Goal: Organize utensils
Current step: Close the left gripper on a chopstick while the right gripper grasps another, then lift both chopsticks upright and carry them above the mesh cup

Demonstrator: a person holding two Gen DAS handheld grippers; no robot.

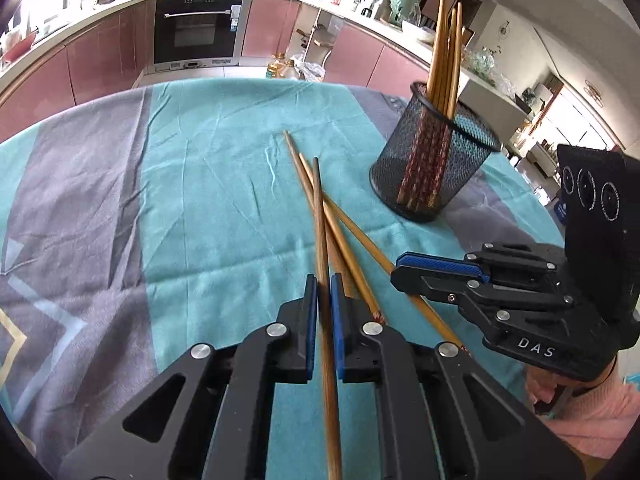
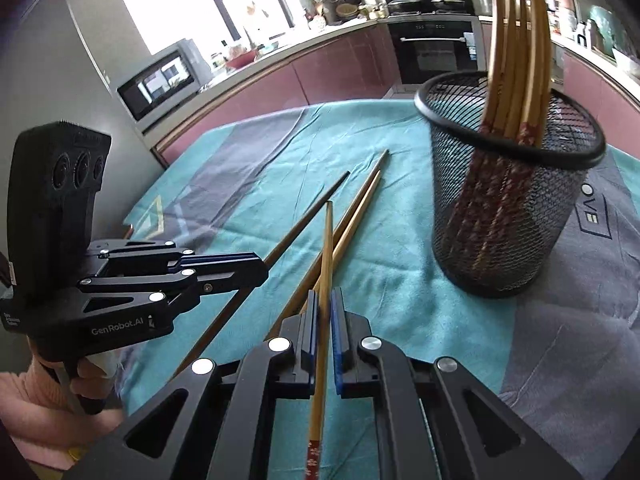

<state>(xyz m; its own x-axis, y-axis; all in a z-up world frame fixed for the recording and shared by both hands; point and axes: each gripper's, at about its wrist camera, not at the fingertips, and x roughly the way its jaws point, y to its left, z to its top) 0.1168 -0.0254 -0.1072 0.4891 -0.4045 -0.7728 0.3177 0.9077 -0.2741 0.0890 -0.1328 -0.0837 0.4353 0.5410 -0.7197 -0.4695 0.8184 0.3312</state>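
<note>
A black mesh cup (image 1: 434, 162) stands on the table's right, holding several bamboo chopsticks (image 1: 442, 52); it also shows in the right wrist view (image 2: 512, 208). My left gripper (image 1: 324, 280) is shut on a chopstick (image 1: 319, 216) that points forward. My right gripper (image 2: 325, 294) is shut on another chopstick (image 2: 327, 248); that gripper shows at the right of the left wrist view (image 1: 400, 270). Two more chopsticks (image 1: 304, 176) lie on the cloth between the grippers and the cup, also in the right wrist view (image 2: 360, 208).
A teal and grey cloth (image 1: 208, 184) covers the table. Kitchen counters, an oven (image 1: 198, 28) and a microwave (image 2: 160, 80) stand beyond the table's far edge. A pink-sleeved hand (image 1: 592, 412) holds the right gripper.
</note>
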